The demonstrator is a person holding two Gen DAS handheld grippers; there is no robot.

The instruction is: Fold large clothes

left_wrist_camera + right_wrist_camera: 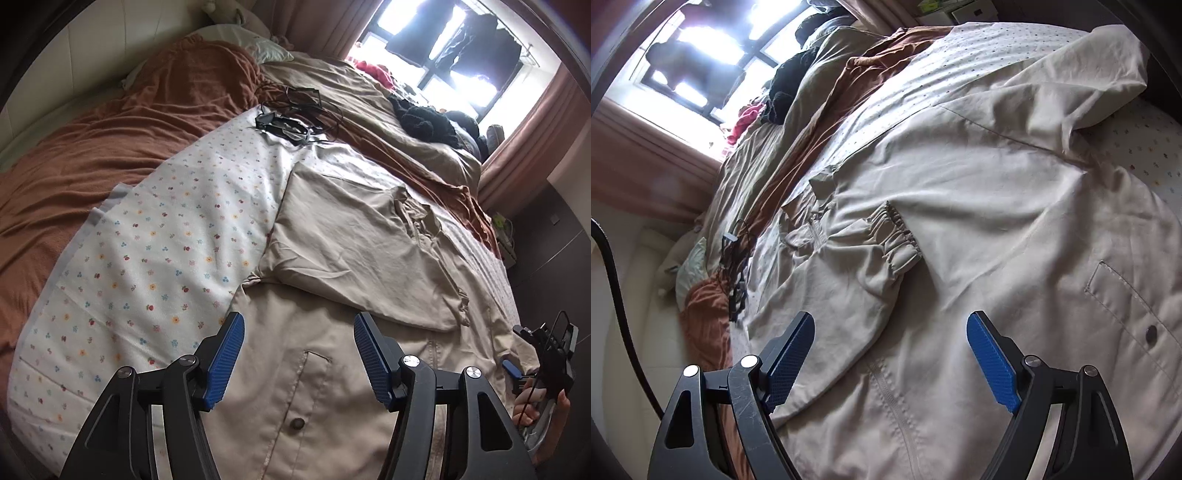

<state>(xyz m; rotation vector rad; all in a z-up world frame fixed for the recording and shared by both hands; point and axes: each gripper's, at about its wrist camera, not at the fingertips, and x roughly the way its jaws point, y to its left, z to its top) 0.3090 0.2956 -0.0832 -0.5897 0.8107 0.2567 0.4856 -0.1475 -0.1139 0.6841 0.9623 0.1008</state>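
A large beige jacket lies spread on the flowered sheet of the bed. One sleeve is folded across its body. In the right wrist view the jacket fills the middle, with an elastic cuff lying on it and a buttoned pocket at the right. My left gripper is open and empty just above the jacket near its pocket. My right gripper is open and empty above the jacket's zip seam; it also shows in the left wrist view at the jacket's right edge.
A brown blanket covers the far left of the bed. Black devices with cables lie on the sheet beyond the jacket. A tan duvet with dark clothes lies toward the window. The bed edge drops to dark floor.
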